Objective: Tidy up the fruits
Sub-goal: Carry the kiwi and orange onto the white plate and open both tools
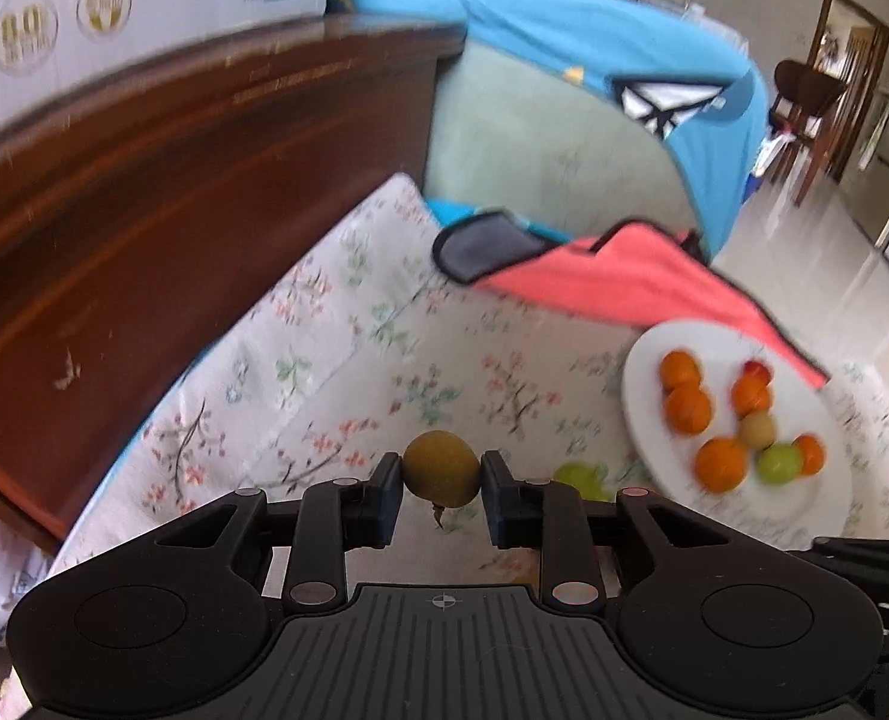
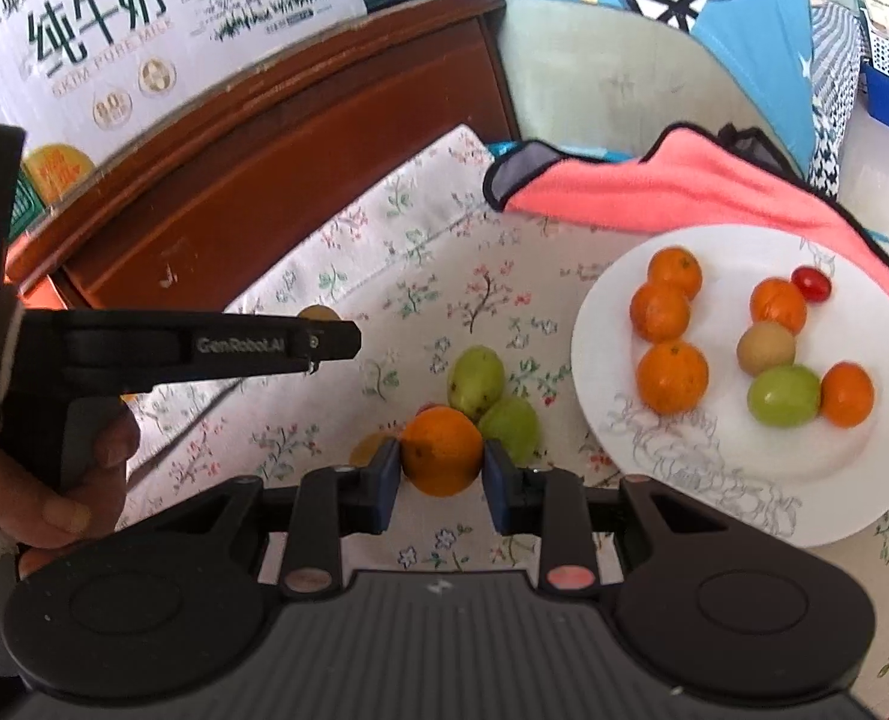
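My left gripper (image 1: 441, 474) is shut on a small round brown-green fruit (image 1: 441, 468), held above the floral cloth (image 1: 336, 324). In the right wrist view the left gripper (image 2: 336, 342) shows side-on at the left, with the brown fruit (image 2: 318, 312) peeking over its fingers. My right gripper (image 2: 441, 462) is shut on an orange (image 2: 441, 450), just in front of two green fruits (image 2: 475, 378) (image 2: 510, 426) lying on the cloth. A white plate (image 2: 732, 480) to the right holds several oranges, a green fruit (image 2: 783, 396), a brown fruit (image 2: 765, 348) and a red tomato (image 2: 810, 283).
A dark wooden board (image 2: 300, 138) runs along the back left, with a milk carton box (image 2: 144, 18) behind it. A coral towel (image 2: 684, 192) lies behind the plate and overlaps its far edge. Blue fabric (image 2: 762, 30) drapes over a pale cushion. A person's hand (image 2: 72, 480) grips the left tool.
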`<state>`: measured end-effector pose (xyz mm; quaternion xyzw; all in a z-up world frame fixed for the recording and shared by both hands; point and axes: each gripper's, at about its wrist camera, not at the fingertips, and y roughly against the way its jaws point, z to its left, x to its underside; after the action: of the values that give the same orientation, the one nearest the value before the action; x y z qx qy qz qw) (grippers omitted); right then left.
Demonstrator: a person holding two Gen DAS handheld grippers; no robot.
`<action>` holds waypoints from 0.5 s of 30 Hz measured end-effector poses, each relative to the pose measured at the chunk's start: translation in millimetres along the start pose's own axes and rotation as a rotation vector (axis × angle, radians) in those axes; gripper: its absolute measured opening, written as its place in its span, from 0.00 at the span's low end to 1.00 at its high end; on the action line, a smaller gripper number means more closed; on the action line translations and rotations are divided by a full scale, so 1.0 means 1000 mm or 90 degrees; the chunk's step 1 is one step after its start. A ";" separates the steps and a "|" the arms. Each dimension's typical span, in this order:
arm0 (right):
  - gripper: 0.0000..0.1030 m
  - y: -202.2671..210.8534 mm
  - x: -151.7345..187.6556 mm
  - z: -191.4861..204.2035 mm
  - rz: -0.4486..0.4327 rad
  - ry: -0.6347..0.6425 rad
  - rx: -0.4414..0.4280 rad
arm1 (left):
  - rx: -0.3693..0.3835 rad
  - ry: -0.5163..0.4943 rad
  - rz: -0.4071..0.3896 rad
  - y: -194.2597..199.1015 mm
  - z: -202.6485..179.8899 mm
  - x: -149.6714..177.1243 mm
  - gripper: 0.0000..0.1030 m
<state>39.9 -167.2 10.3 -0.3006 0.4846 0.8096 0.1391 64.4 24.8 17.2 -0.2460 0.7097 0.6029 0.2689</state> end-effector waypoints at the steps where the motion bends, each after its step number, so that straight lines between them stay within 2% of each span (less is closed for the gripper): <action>1: 0.29 0.002 -0.002 0.000 -0.005 -0.001 -0.001 | 0.005 0.000 -0.007 0.004 -0.002 -0.002 0.25; 15: 0.29 0.044 -0.032 -0.021 -0.081 -0.027 0.006 | 0.057 0.010 -0.055 0.022 -0.032 -0.018 0.25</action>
<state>49.6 -204.5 53.6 -0.3131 0.4655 0.8028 0.2022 60.4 -2.8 49.6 -0.2687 0.7267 0.5567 0.2997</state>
